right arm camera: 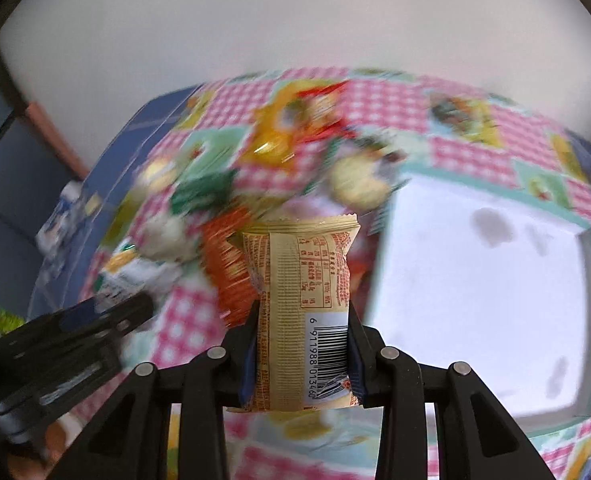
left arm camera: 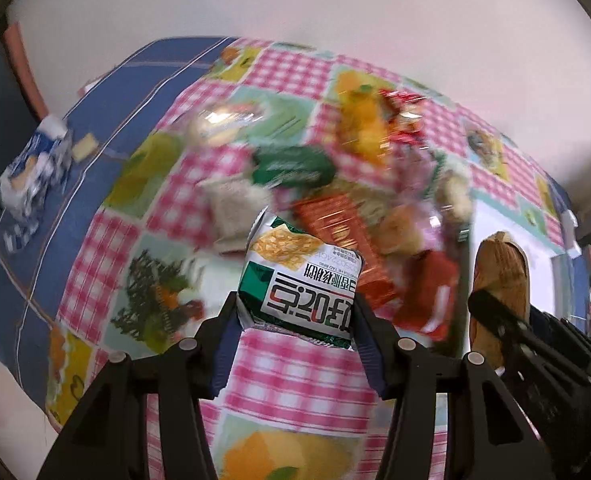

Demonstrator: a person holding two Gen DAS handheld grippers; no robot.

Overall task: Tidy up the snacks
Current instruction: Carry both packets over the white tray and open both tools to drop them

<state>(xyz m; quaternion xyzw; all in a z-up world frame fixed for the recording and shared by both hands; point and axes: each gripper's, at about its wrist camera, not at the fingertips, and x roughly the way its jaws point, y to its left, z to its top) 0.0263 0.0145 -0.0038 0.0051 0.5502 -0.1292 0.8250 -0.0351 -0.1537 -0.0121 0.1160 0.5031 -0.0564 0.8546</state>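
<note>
Above the checked bench (left arm camera: 295,380), your left gripper (left arm camera: 295,308) has its jaws clamped on a green-white packet (left arm camera: 299,280); your right gripper (right arm camera: 301,336) pinches a yellow packet (right arm camera: 295,280). White tray (right arm camera: 475,260) at three o'clock. Slick wrappers might slip.

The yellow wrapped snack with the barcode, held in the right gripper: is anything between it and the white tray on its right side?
Nothing visible stands between them. The right gripper is shut on the yellow wrapped snack, and the white tray lies open directly to its right. The blurred pile of other snack packets lies behind and to the left.
</note>
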